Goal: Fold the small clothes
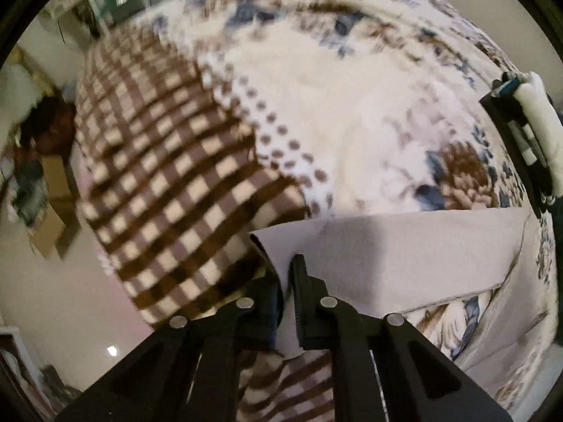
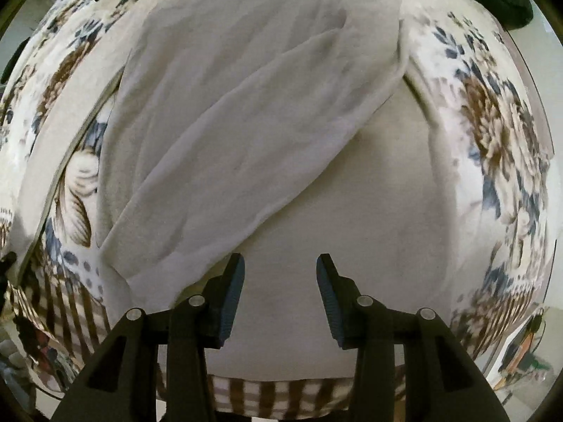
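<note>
A pale grey-white garment [image 2: 246,112] lies on a floral blanket, with one part folded diagonally over its body. My right gripper [image 2: 279,281] is open and empty, its fingers just above the garment's near part. In the left wrist view, my left gripper [image 1: 286,295] is shut on a corner of the same garment [image 1: 387,249] and holds it lifted over the blanket. The right gripper [image 1: 524,133] shows at the right edge of that view.
The blanket [image 1: 334,112] is white with brown and blue flowers, and has a brown checked border [image 1: 169,183] on the left. The bed edge drops to a pale floor [image 1: 70,299]. Cluttered furniture stands at the far left [image 1: 31,161].
</note>
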The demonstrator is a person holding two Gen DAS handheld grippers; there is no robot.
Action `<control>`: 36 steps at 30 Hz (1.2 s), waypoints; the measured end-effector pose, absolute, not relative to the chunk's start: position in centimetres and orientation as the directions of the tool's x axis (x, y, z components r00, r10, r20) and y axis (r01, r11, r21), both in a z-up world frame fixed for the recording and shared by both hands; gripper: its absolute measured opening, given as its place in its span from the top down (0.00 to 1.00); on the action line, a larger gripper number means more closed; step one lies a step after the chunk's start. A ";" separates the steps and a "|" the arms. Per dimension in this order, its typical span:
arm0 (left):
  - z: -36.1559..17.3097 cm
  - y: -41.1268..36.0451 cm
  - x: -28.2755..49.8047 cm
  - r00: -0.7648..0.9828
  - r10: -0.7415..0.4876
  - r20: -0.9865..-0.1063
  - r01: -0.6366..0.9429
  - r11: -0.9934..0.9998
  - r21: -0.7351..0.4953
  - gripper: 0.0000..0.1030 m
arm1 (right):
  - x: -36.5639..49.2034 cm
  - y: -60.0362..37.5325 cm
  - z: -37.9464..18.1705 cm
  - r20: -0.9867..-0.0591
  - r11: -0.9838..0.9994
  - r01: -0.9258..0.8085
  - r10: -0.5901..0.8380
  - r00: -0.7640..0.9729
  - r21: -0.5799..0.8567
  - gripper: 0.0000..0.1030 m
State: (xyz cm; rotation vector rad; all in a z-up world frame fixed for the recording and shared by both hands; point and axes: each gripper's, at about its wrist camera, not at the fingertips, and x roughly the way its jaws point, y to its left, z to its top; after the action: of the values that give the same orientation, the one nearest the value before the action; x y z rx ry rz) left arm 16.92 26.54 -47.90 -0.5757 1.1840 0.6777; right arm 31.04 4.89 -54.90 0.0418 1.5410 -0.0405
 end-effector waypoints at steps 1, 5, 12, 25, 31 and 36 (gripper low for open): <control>-46.8 25.9 16.9 0.242 0.201 -0.949 -0.727 0.686 -0.040 0.99 | 30.7 3.9 -54.7 -0.999 0.999 0.050 0.008 0.036 0.010 0.57; -42.3 23.9 16.9 0.336 0.269 -0.903 -0.654 0.756 -0.019 0.99 | 30.6 0.4 -53.9 -0.998 0.998 0.050 0.044 0.045 0.046 0.57; -35.7 16.4 20.7 0.529 0.161 -0.833 -0.407 0.910 -0.083 0.99 | 30.5 -6.1 -51.9 -0.995 0.990 0.113 0.076 0.062 0.083 0.54; -42.9 -13.1 16.5 0.281 -0.353 -0.892 0.422 0.880 -0.216 0.99 | 17.0 -22.3 -54.7 -0.992 0.959 0.274 0.099 -0.082 0.074 0.40; -48.8 -17.1 14.3 0.139 -0.297 -0.945 0.500 0.845 -0.192 0.94 | 13.6 -25.6 -56.2 -0.989 0.944 0.323 0.110 -0.102 0.072 0.40; -50.1 -14.6 15.5 0.075 -0.314 -0.947 0.410 0.875 -0.258 0.10 | 13.5 -26.9 -55.5 -0.988 0.926 0.360 0.146 -0.051 0.119 0.40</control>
State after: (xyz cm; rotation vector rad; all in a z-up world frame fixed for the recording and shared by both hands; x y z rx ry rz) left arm 15.55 -14.58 -50.08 0.0838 1.3943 -0.5442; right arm 13.47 -26.92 -55.51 0.3965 1.6259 -0.1805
